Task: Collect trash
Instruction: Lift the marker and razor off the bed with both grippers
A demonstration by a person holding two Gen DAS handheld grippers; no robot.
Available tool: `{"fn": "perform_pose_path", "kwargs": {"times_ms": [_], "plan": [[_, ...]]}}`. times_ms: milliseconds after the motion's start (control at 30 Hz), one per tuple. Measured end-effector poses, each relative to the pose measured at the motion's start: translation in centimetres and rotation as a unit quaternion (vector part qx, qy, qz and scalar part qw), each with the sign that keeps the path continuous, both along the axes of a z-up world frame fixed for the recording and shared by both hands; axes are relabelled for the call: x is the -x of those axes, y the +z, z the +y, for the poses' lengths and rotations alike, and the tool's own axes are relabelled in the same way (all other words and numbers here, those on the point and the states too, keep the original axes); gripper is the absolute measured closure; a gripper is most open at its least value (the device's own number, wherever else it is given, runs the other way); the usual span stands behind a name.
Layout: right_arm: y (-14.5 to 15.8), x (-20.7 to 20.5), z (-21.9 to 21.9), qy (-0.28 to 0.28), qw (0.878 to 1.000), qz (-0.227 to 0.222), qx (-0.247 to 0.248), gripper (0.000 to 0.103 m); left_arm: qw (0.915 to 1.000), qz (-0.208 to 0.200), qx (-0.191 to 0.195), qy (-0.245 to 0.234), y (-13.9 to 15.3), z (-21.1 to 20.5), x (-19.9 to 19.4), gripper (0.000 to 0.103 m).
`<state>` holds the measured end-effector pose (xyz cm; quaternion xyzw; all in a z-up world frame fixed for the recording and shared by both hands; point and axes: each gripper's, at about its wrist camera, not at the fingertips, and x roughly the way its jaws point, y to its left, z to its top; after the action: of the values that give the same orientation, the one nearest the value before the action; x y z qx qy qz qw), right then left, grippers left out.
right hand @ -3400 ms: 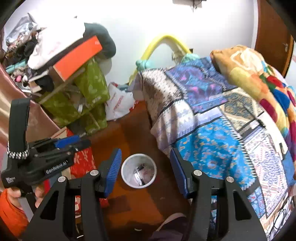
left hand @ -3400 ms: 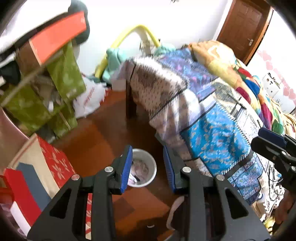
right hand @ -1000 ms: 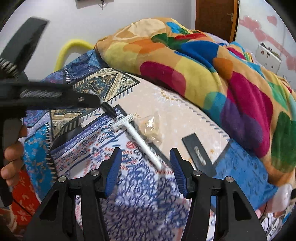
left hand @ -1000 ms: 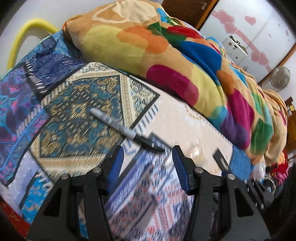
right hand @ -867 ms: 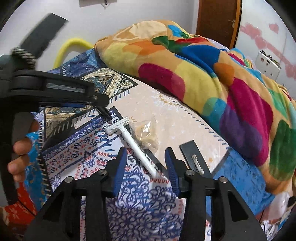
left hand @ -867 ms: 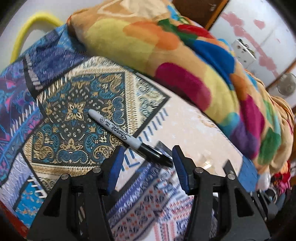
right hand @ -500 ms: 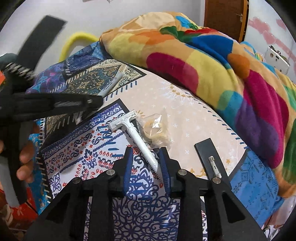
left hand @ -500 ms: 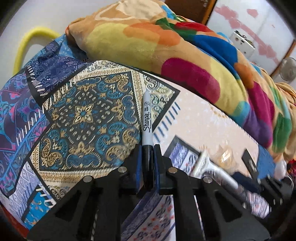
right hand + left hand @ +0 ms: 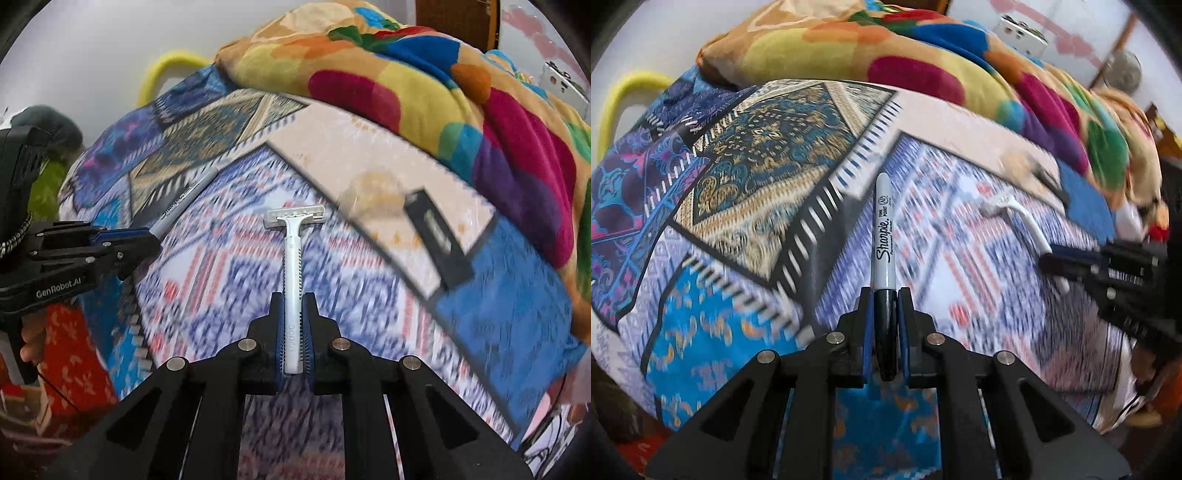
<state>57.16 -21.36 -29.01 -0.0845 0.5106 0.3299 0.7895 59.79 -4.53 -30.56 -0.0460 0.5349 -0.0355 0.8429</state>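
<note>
My left gripper (image 9: 885, 295) is shut on the black cap end of a grey Sharpie marker (image 9: 882, 236), which points forward above the patterned bedspread (image 9: 746, 177). My right gripper (image 9: 293, 299) is shut on the handle of a white disposable razor (image 9: 293, 251), head pointing forward. In the right wrist view the left gripper (image 9: 147, 236) with the marker (image 9: 184, 201) is at the left. In the left wrist view the right gripper (image 9: 1049, 260) with the razor (image 9: 1015, 214) is at the right. A crumpled clear plastic wrapper (image 9: 373, 192) and a flat black strip (image 9: 439, 240) lie on the bed ahead.
A thick multicoloured quilt (image 9: 424, 85) is piled along the far side of the bed. A yellow curved tube (image 9: 162, 70) stands behind the bed's far corner. A red patterned box (image 9: 74, 354) sits on the floor at the left. A wooden door (image 9: 458, 22) is behind.
Both grippers went from open to shut: the left took hold of the marker, the right took hold of the razor. Both have since lifted and the views have swung across the bed.
</note>
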Motion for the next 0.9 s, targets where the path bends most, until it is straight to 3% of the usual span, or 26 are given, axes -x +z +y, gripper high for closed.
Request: {"fn": "perform_pose_path", "kwargs": {"times_ms": [167, 433, 567, 633, 733, 900], "plan": [[0.1, 0.5, 0.9, 0.001, 0.999, -0.021, 0.033, 0.094, 0.9979, -0.014, -0.055, -0.032, 0.1, -2.1, 1.3, 0.092], [0.0, -0.6, 2.4, -0.021, 0.999, -0.015, 0.033, 0.093, 0.9995, 0.010, -0.007, -0.029, 0.5, -1.3, 0.2, 0.088], [0.1, -0.6, 3.0, -0.023, 0.999, -0.016, 0.046, 0.093, 0.9989, 0.003, -0.030, -0.035, 0.2, -1.8, 0.3, 0.088], [0.2, -0.7, 2.7, -0.023, 0.999, 0.007, 0.028, 0.094, 0.9978, 0.002, -0.052, -0.042, 0.2, -2.4, 0.2, 0.088], [1.0, -0.3, 2.4, -0.035, 0.999, 0.005, 0.024, 0.094, 0.9976, 0.008, -0.052, -0.044, 0.3, -2.6, -0.1, 0.091], [4.2, 0.8, 1.3, -0.056, 0.998, -0.022, 0.019, 0.094, 0.9995, 0.021, -0.009, -0.022, 1.0, -1.7, -0.1, 0.092]]}}
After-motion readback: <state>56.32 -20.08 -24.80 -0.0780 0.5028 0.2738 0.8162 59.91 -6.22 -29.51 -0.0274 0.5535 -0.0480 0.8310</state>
